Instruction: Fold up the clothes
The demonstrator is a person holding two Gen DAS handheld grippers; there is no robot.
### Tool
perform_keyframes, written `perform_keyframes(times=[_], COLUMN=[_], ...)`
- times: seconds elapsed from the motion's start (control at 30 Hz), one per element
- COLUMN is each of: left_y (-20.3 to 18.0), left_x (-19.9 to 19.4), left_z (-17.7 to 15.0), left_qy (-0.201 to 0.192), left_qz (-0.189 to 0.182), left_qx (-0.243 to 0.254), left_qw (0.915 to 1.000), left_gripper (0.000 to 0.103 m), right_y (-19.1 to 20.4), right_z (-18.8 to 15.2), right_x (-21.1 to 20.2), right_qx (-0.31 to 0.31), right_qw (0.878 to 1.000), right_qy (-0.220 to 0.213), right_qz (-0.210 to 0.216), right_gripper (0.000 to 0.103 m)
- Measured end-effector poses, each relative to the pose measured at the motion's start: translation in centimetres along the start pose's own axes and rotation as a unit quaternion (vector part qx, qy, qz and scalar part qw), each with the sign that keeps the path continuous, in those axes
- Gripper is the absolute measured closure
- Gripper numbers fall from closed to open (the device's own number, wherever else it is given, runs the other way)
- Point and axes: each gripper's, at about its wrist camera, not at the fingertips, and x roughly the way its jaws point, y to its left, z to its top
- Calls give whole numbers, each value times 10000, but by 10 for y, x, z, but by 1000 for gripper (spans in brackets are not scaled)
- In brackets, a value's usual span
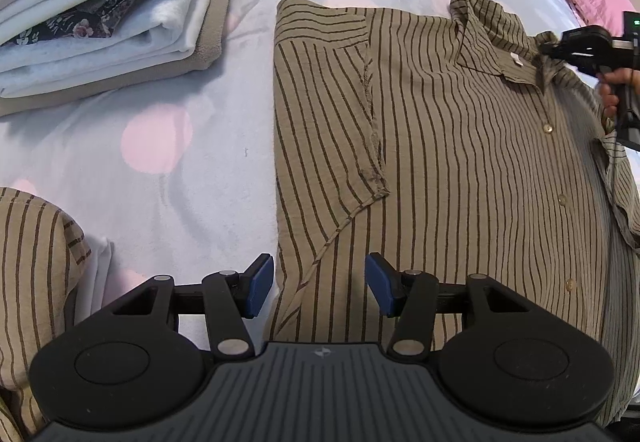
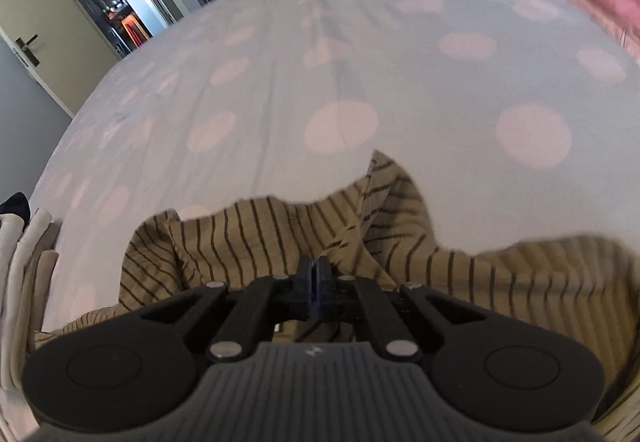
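The striped shirt (image 1: 460,145) is lying flat on the bed (image 1: 180,169). The right gripper (image 2: 316,270) is pinching its far shoulder fabric; the left gripper (image 1: 318,282) is hovering wide over the near hem. A thin pinch may be slipping, dragging the collar (image 1: 492,37) askew.

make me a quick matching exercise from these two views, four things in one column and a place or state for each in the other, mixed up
Things:
1. left tongs
2. right tongs
3. striped shirt
4. stack of folded clothes

Places or states:
A. folded and piled at the far left of the bed
B. open, above the shirt's near edge
C. spread flat on the dotted bedsheet
D. shut on fabric near the collar

Pairs: 1-B, 2-D, 3-C, 4-A
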Motion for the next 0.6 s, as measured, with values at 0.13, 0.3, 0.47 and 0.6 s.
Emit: perform_keyframes(times=[0.13, 0.3, 0.47, 0.6], left_y=[1, 2, 2, 2], left_x=[-1, -3, -4, -5], left_z=[1, 1, 1, 1], left_qy=[-15, -27, -33, -47], left_qz=[7, -32, -65, -109], left_qx=[-36, -35, -41, -75], left_qw=[10000, 10000, 10000, 9999], left_gripper=[54, 54, 54, 54], right_y=[-3, -7, -39, -82], right_z=[-8, 3, 30, 31], right_x=[14, -15, -74, -111], right_qx=[114, 17, -314, -271], right_qw=[9998, 9995, 9988, 9969], right_qy=[181, -5, -383, -439], right_qz=[36, 315, -1, -593], right_gripper=[96, 72, 69, 69])
